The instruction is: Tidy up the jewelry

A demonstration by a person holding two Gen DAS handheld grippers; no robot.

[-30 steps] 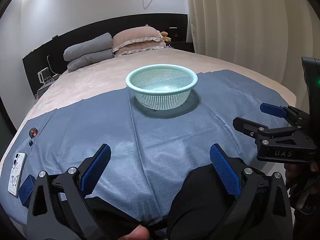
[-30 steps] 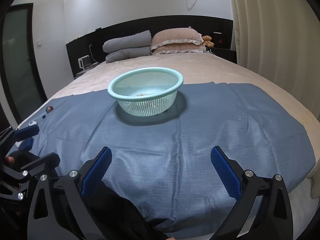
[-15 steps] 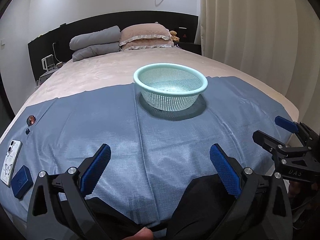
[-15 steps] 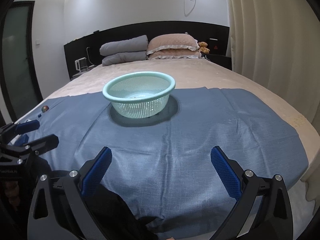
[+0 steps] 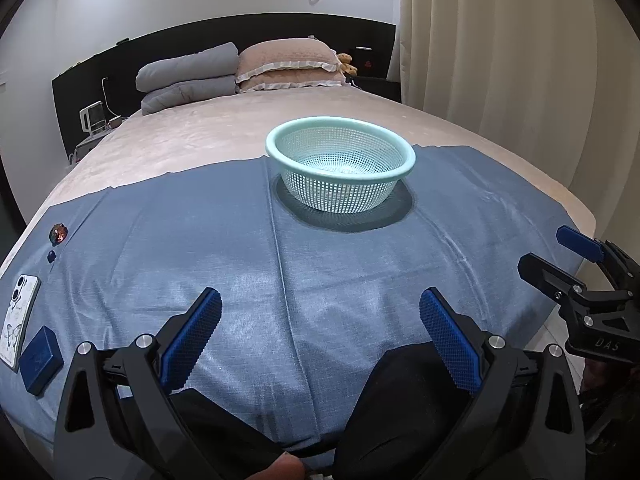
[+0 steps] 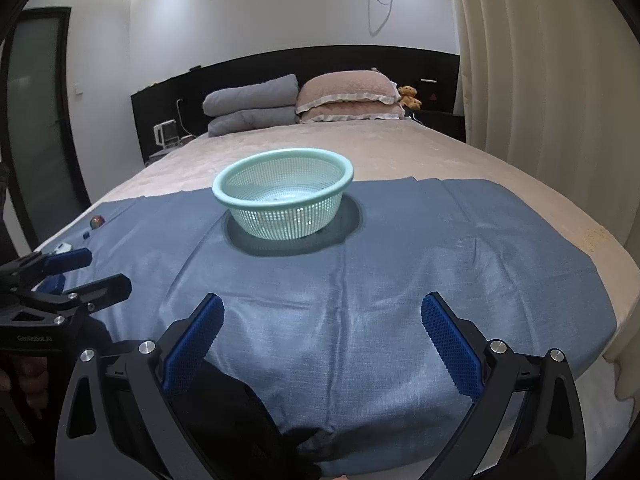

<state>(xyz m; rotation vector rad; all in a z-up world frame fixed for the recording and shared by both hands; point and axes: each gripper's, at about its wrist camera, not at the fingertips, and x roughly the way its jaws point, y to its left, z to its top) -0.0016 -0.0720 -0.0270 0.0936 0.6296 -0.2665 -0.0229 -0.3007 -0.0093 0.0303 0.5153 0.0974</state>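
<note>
Bed, beige cover, with a blue cloth spread over its near part.

Mint-green perforated basket: upright on the blue cloth, centre of the frame, slightly above the middle in both views. Contents too small to tell.

Round reddish jewelry piece: on the cloth's left edge, mid-left of the left wrist view; a small dark blue bead lies just below it.

Small blue box: lower left, just beside a phone in a butterfly case.

Left gripper: blue pads spread wide, nothing between them, low over the near cloth.

Right gripper: likewise spread wide and empty, bottom centre of its own view.

Pillows and folded grey quilts: stacked against the black headboard, upper centre.
</note>
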